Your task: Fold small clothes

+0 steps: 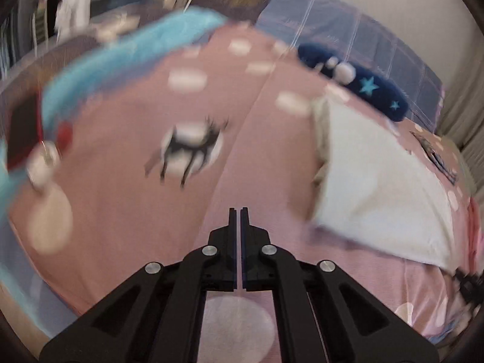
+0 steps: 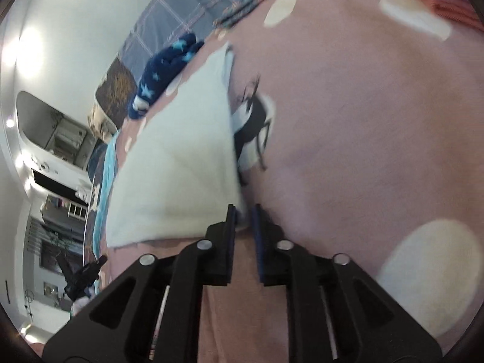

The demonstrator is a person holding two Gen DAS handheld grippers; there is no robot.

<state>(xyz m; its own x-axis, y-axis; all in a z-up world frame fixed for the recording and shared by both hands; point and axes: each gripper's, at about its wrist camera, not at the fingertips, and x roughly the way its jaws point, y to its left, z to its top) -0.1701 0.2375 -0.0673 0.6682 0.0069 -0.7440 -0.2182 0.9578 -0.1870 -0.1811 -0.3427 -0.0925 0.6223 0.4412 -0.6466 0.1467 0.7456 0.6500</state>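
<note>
A white folded cloth (image 1: 378,187) lies on the pink bedsheet (image 1: 121,211), which is printed with pale dots and a deer. In the left wrist view, which is blurred, my left gripper (image 1: 239,210) hovers over bare sheet to the left of the cloth. Its jaws are shut with nothing between them. In the right wrist view the same white cloth (image 2: 175,166) spreads to the left. Its near corner reaches the tips of my right gripper (image 2: 243,208). That gripper's jaws stand slightly apart and the pads are not pressing the cloth.
A dark blue fleecy item with light stars (image 1: 363,84) (image 2: 157,72) lies beyond the white cloth. A turquoise fluffy item (image 1: 121,60) sits at the sheet's far left. A grey checked blanket (image 2: 187,9) covers the bed's far side, and room furniture (image 2: 60,151) stands past it.
</note>
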